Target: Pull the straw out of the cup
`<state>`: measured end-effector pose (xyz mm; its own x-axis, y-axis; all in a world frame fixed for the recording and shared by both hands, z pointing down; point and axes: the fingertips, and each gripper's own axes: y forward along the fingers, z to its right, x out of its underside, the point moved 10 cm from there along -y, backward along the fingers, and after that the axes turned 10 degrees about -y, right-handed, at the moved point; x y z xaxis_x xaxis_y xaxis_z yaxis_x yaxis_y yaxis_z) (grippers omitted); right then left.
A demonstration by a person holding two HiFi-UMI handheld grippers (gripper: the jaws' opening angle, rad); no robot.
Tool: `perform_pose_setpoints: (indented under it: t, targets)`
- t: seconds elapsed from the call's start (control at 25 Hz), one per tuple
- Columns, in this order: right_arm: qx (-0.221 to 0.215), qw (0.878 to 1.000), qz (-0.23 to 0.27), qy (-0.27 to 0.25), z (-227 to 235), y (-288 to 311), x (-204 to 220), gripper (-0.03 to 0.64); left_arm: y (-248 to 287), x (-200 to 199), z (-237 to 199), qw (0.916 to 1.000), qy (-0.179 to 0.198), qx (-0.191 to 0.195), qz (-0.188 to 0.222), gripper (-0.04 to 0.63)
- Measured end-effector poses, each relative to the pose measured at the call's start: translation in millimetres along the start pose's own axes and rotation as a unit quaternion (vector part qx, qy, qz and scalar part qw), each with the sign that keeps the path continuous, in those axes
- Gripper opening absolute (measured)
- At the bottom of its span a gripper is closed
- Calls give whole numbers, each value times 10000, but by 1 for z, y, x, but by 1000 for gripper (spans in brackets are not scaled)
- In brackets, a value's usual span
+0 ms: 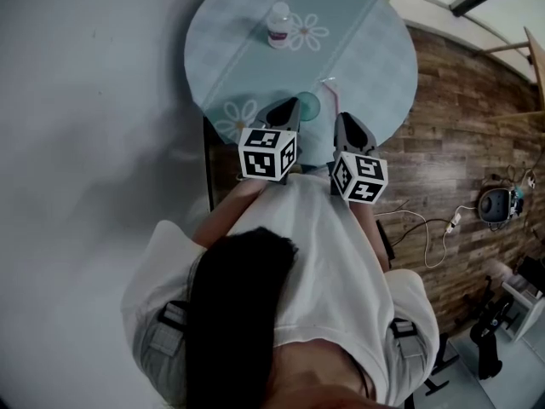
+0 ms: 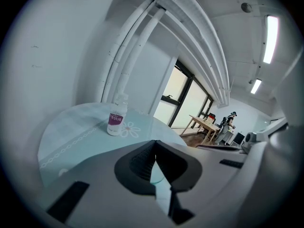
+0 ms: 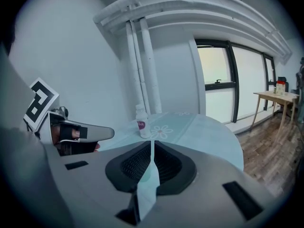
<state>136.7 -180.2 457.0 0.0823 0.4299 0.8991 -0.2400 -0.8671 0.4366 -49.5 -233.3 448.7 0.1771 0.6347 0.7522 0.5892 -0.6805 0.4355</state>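
Note:
A small green cup (image 1: 308,105) stands near the front edge of the round table (image 1: 375,49), with a thin pale straw (image 1: 329,90) rising from it. My left gripper (image 1: 294,109) reaches the cup's left rim. In the left gripper view its jaws (image 2: 155,148) meet at the tips with a sliver of the cup's rim (image 2: 159,177) between them. From the right, my right gripper (image 1: 339,119) comes to the straw. In the right gripper view it (image 3: 152,150) is shut on the straw (image 3: 152,148), a thin white line between the pads.
A small white bottle (image 1: 278,25) with a purple label stands further back on the table, on the flowered cloth. A grey wall lies to the left, and wood floor with cables and devices (image 1: 498,203) to the right. A person (image 2: 229,122) stands by a far wooden table.

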Motion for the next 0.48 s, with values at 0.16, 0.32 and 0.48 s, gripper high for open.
perform_pose_setpoints:
  t: [0.16,0.32,0.48]
  targets:
    - [-1,10000,12,-44,-5,-3,2,43,-4,3,2,10000,34,-2,-2,9]
    - [-21,10000,31,-64,-9,-7,3,40,-9,6,4,10000,49,-10,6,9]
    - [-38,9999,41,-88,-11,-9,4,38,-12,7,5,10000,78,4,23,9]
